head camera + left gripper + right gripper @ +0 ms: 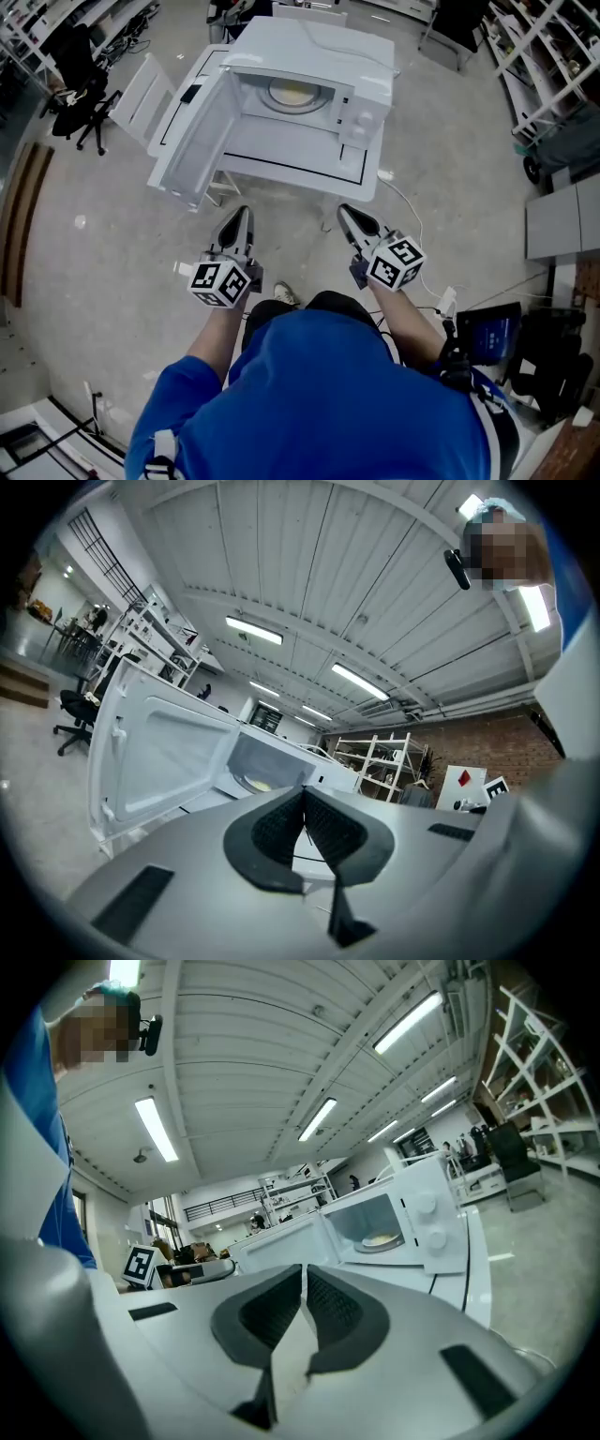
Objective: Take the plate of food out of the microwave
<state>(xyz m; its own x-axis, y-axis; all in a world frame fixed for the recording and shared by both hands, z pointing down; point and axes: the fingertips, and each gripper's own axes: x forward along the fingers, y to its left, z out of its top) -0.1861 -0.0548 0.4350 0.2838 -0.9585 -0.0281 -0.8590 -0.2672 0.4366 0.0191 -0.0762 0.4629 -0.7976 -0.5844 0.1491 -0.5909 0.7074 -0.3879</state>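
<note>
Clearly closed, left gripper (245,216) and right gripper (344,214) face the microwave's (314,49) apparent plate (294,95).

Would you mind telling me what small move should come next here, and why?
Probably bring the right gripper forward toward the microwave and open its jaws: the door stands open, the plate sits inside, and this gripper is shut, short of it.
</note>
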